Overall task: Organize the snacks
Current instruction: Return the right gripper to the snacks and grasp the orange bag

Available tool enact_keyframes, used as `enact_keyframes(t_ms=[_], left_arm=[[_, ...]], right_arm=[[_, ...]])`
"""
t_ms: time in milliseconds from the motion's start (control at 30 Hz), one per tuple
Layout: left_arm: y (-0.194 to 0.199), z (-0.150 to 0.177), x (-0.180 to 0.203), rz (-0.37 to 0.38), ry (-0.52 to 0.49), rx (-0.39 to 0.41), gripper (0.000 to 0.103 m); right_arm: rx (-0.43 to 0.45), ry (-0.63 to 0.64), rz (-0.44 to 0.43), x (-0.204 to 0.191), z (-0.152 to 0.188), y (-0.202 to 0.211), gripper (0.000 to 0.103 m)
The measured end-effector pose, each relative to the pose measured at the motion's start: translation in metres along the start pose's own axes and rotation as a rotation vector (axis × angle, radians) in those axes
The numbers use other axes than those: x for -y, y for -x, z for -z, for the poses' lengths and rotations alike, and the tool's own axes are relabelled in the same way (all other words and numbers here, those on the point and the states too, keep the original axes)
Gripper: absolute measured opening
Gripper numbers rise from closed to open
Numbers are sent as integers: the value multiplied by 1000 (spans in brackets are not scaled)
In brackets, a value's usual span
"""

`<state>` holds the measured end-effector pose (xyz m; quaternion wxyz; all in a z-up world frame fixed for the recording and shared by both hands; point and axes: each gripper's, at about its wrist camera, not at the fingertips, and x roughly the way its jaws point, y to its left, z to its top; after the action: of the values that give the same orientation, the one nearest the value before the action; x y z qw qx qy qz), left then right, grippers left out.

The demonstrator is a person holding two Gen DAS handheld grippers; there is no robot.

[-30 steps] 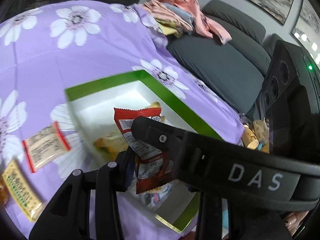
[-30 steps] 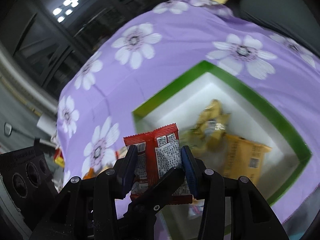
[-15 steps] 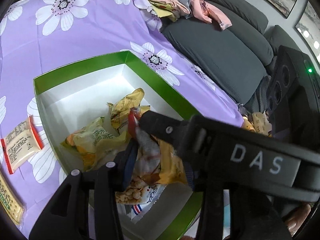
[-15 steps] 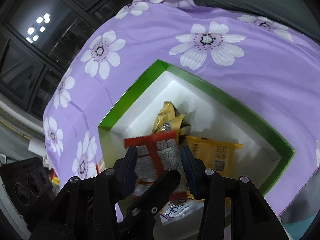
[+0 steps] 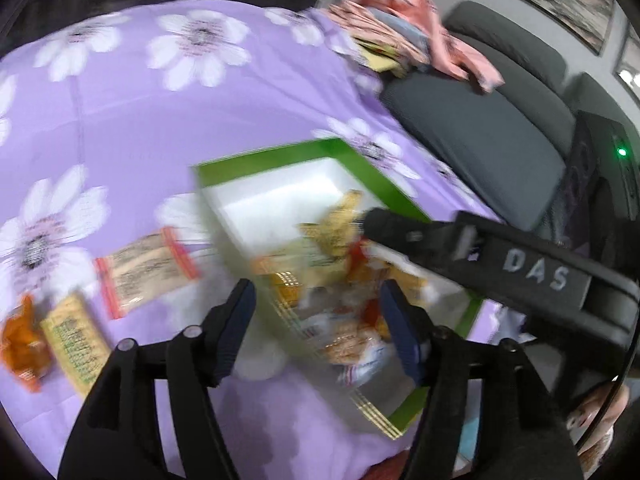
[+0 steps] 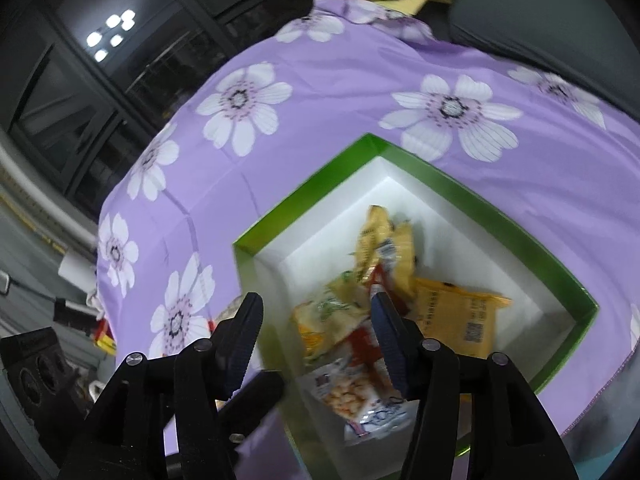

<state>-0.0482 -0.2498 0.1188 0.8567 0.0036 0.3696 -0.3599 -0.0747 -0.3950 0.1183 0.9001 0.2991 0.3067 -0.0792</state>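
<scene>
Your left gripper (image 5: 314, 322) and right gripper (image 6: 316, 330) both have fingers apart, nothing btw them. Red packet (image 6: 362, 338) lies in the green box (image 6: 304, 196) on other snacks. Only left view shows loose packets (image 5: 146, 270) on the cloth (image 5: 132, 120) beside box's left edge.

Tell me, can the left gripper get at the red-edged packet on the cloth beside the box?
Probably yes. The left gripper has its jaws open and empty, and the red-edged packet lies flat on the purple cloth, left of the green box, with nothing on it. The view is blurred.

Both claws (image 5: 316, 320) (image 6: 316, 328) apparently spread wide, empty.
</scene>
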Motion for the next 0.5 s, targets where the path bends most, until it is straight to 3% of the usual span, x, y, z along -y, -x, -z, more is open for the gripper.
enact_keyframes(t_ms=[67,233,367,500], left_arm=[[15,4,-18,-53,27,26,76],[61,14,-73,-209,117,92,83],[95,29,-130,-345,211,121,85],[107,52,-187,-384,346,114,85]], right_arm=[[3,27,-4,-11,3,0,62],[10,120,-51,-46,14,-1,76],[-15,196,-103,-76,26,-8,77],[-80,247,-157,-109,43,-29,77]])
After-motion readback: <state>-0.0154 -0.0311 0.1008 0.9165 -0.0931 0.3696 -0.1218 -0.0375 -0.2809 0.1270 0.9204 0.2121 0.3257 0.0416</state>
